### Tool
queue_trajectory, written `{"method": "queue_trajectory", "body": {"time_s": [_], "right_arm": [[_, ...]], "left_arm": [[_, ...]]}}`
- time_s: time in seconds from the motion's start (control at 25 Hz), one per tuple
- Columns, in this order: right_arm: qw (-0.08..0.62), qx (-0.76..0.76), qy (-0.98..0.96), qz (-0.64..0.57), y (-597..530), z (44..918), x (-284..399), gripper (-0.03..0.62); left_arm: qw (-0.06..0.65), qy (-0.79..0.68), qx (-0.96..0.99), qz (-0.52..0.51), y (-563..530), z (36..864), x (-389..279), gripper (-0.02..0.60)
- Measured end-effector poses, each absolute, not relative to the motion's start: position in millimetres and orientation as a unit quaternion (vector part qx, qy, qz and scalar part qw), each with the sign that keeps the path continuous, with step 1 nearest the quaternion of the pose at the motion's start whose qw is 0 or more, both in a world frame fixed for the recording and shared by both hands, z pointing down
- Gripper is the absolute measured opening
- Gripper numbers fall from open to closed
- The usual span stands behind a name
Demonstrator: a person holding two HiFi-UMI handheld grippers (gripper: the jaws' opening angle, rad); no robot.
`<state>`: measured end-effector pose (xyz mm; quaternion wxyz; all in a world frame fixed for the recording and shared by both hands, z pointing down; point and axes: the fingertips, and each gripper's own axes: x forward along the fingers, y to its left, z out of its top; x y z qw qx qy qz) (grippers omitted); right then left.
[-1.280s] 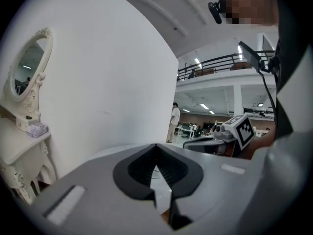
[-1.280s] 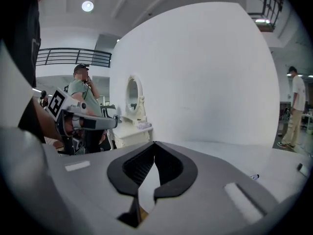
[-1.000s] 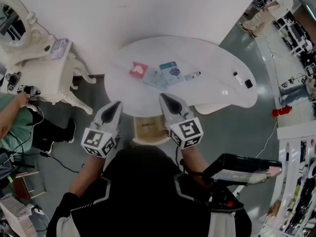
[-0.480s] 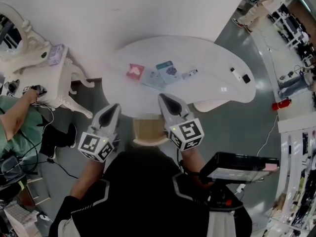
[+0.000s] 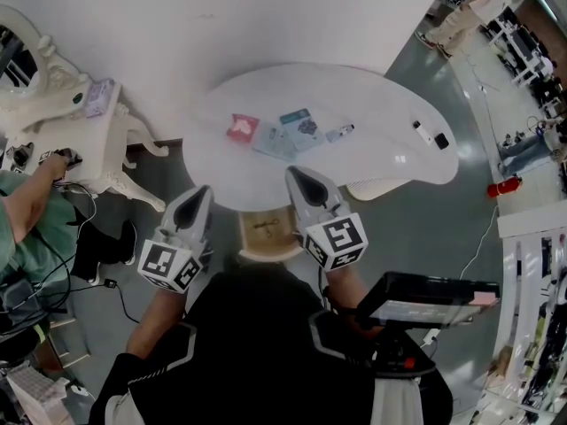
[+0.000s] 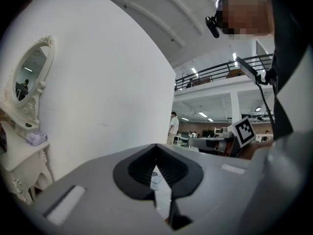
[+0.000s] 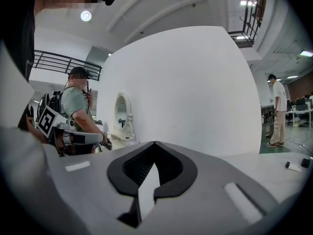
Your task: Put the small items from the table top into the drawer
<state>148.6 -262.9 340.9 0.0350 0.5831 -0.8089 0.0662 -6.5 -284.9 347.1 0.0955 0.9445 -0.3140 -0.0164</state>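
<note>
The left gripper (image 5: pixel 202 193) hangs low before the near edge of the white table (image 5: pixel 390 171), its jaws clenched on nothing. Just right of it a tan box juts from under the table edge, seemingly the drawer (image 5: pixel 268 235) standing pulled out, with a small dark mark inside that I cannot name. The right gripper (image 5: pixel 298 178) is beside the drawer, likewise clenched and empty. The small items lie on the table top beyond both tips: a red packet (image 5: pixel 241 127), two blue-and-white packets (image 5: pixel 292 133), a small tube (image 5: pixel 342 133), and, well apart at the right, a white piece (image 5: pixel 423 133) and a black piece (image 5: pixel 441 141). I judge a pick to be the step in hand: a gripper must part its jaws and reach forward over a packet.
</note>
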Motion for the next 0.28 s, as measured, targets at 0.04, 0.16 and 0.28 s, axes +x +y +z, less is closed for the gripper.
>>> {"method": "queue_trajectory", "body": {"time_s": [0.04,0.16,0.28], "right_arm": [[0.034,0.583,-0.809,0.065,-262.9,339.9,148.8,0.000],[0.032,0.583,-0.809,0.065,-262.6,339.6,149.6,0.001],[0.032,0.584,-0.809,0.064,-261.7,339.8,150.8,0.001]], "left_arm": [[0.095,-0.316,0.944,-0.015,-285.5,346.9,-6.9,0.000],[0.099,-0.325,0.940,-0.013,-288.0,347.2,-8.4,0.000],[0.101,-0.329,0.939,-0.013,-288.7,348.5,-8.9,0.000]]}}
